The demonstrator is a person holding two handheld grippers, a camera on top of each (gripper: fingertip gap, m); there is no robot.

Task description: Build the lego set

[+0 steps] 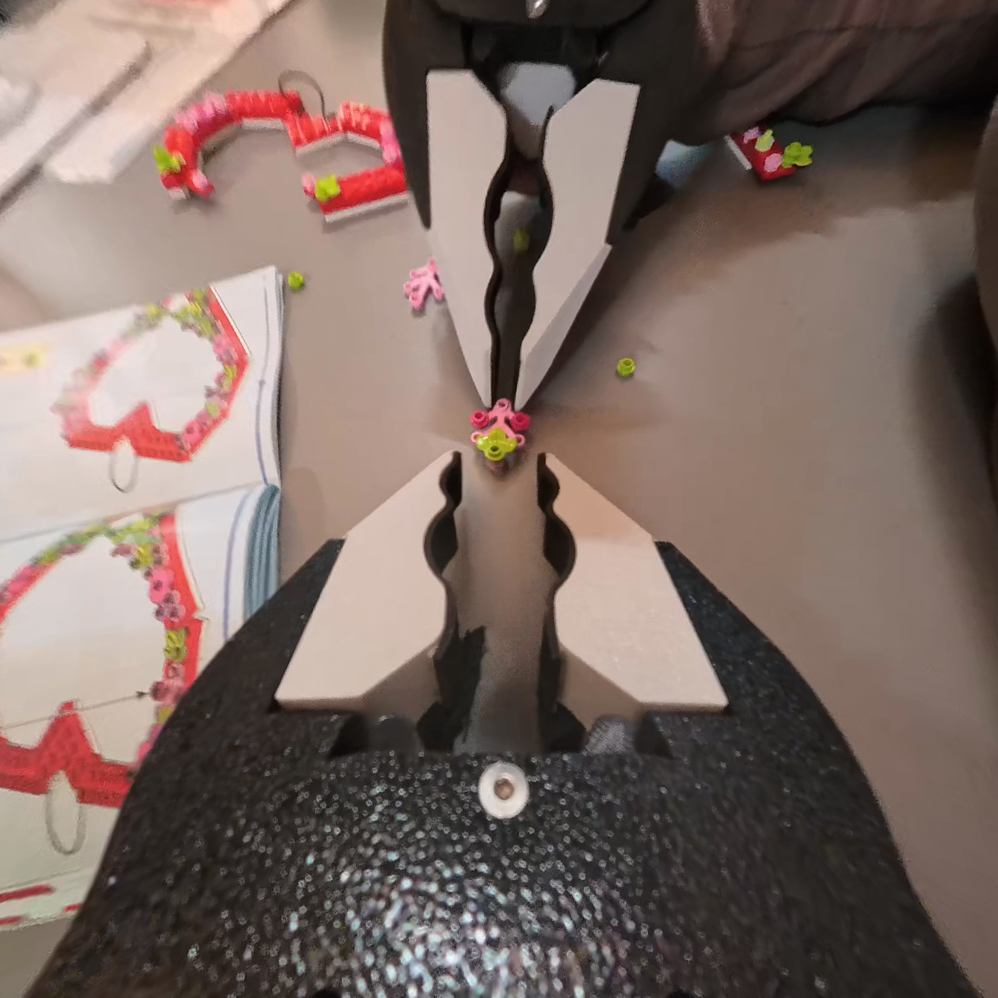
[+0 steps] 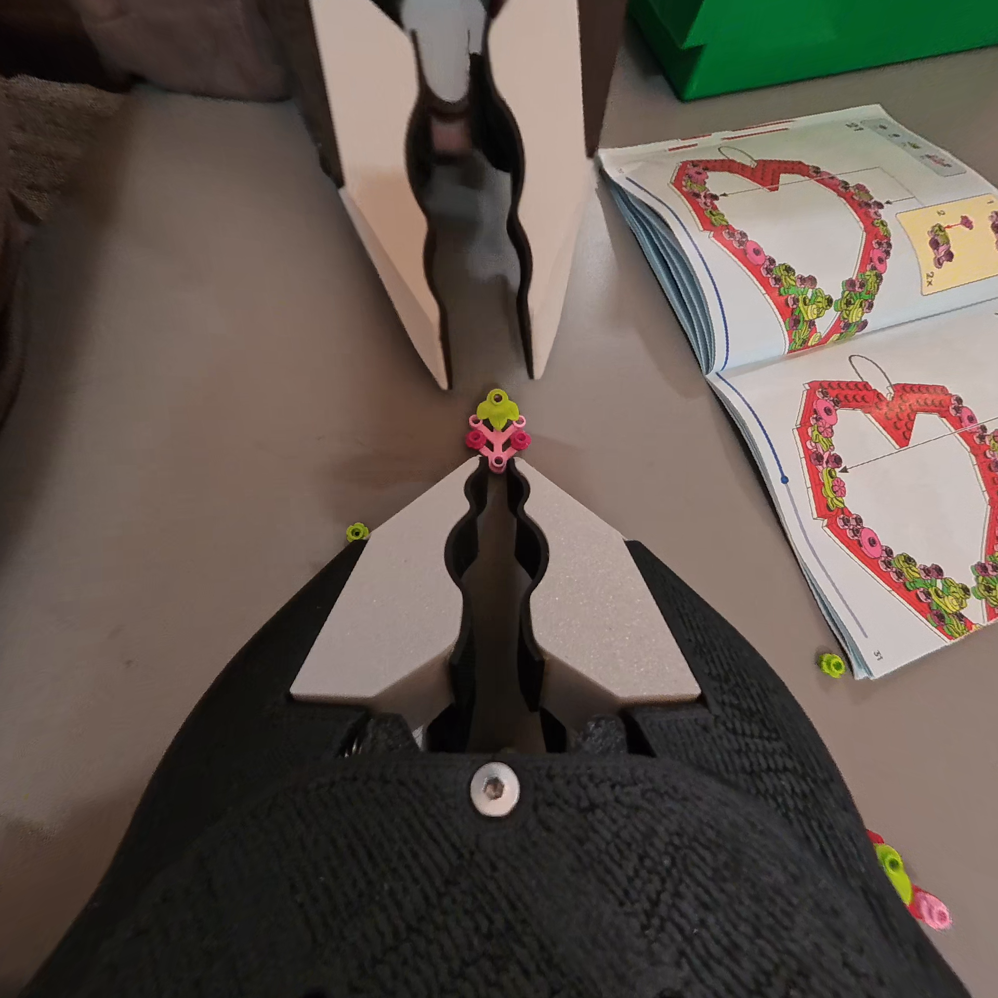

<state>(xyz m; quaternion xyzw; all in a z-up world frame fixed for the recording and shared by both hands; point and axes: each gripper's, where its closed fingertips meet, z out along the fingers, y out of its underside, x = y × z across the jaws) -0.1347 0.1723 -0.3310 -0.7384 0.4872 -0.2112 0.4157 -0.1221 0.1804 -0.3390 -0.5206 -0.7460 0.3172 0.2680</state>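
Note:
A small flower cluster [image 1: 499, 429] sits between the two grippers, just above the grey table; it also shows in the right wrist view [image 2: 497, 435]. It is a pink stem piece with two magenta flowers and a lime leaf [image 2: 497, 408]. My right gripper [image 2: 497, 462] is shut on the pink stem's end; in the left wrist view it [image 1: 505, 402] comes in from the top. My left gripper [image 1: 499, 458] is open, its tips just short of the lime leaf, one to each side. In the right wrist view it [image 2: 489, 382] faces mine.
Red heart-frame segments [image 1: 227, 135] [image 1: 351, 156] [image 1: 767, 151] lie at the far side. An open instruction booklet [image 1: 135, 405] [image 2: 810, 324] lies beside the grippers. A green box [image 2: 810, 43] stands behind it. Loose lime studs [image 1: 625, 367] [image 2: 356, 532] and a pink stem piece [image 1: 424, 283] are scattered. Only a small space, under 4 cm, lies between the two pairs of fingers.

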